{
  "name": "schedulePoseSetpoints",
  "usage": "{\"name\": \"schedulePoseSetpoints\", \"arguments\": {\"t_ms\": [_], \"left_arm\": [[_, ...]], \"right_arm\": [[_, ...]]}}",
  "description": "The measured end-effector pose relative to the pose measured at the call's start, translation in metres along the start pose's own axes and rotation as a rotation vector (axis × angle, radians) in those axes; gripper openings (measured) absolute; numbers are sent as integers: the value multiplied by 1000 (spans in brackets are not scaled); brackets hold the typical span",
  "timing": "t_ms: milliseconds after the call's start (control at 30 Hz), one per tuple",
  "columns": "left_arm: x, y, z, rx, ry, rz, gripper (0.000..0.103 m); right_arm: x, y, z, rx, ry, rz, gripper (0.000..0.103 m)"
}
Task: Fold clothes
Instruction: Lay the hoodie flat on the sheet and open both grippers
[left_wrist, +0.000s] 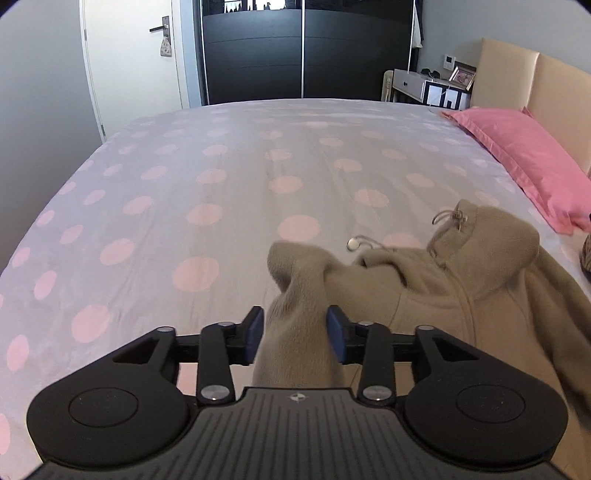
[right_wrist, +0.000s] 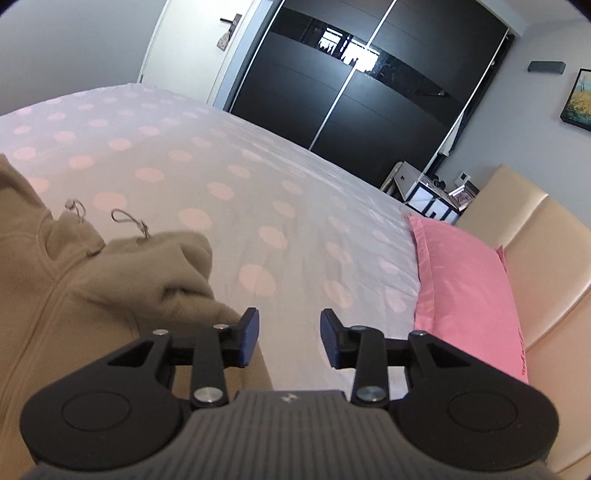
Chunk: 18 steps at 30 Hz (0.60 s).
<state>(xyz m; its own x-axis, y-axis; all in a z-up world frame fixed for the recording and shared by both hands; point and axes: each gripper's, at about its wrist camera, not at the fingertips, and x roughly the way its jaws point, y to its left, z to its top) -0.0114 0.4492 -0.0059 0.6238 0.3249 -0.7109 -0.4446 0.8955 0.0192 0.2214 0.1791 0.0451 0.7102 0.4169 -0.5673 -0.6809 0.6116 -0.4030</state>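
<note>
Polka-dot bedspread (left_wrist: 184, 206) under beige hoodie (left_wrist: 461, 295), sleeve between parted left claw (left_wrist: 295, 332); right claw (right_wrist: 288, 338) apart, empty.

Hoodie (left_wrist: 461, 295) cut off at right and bottom edges in left wrist view, lower body hidden behind left gripper (left_wrist: 295, 332). Fabric between jaws blurred; pad contact unclear. Striped object (left_wrist: 585, 254) at right edge mostly cropped, unidentifiable. Nightstand items (left_wrist: 436, 74) too small to tell.
</note>
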Motion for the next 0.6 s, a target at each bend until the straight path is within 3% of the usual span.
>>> {"name": "schedulePoseSetpoints", "arguments": {"t_ms": [233,400,600], "left_arm": [[-40,19,-39,9,59,20,49],[-76,35,-68,-4,95,65,50],[-114,46,-96,-77,124,82,50]], "right_arm": [[-46,-34,-64,90,148,86,53],[-87,-39,-130,160,270,164,62],[-137,-32,-196,205,337,248,77]]}}
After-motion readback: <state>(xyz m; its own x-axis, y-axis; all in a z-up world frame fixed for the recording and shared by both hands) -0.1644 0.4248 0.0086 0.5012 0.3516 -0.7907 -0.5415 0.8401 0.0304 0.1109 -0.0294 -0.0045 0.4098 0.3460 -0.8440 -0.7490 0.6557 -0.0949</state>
